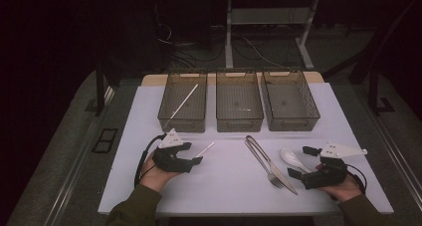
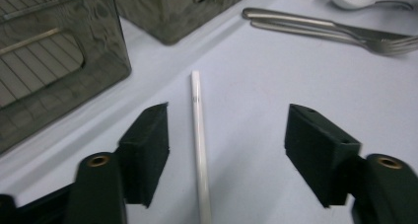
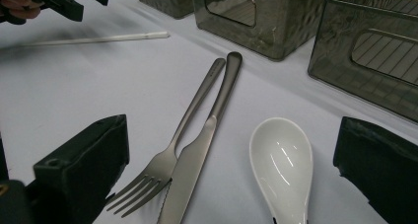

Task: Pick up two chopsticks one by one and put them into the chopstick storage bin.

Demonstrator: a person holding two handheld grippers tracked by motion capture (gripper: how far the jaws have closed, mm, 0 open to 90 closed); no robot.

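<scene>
The left gripper [image 2: 226, 150] straddles a white chopstick [image 2: 199, 135] on the desk [image 2: 256, 86], jaws wide, not touching. The right gripper [image 3: 231, 169] rests, jaws wide, by the spoon [image 3: 283, 165].

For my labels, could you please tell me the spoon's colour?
The spoon is glossy white, clearest in the right gripper view.

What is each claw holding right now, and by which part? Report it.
Nothing is held. The left claw stands open astride the thin white chopstick lying on the table; the right claw is open above the cutlery.
</scene>
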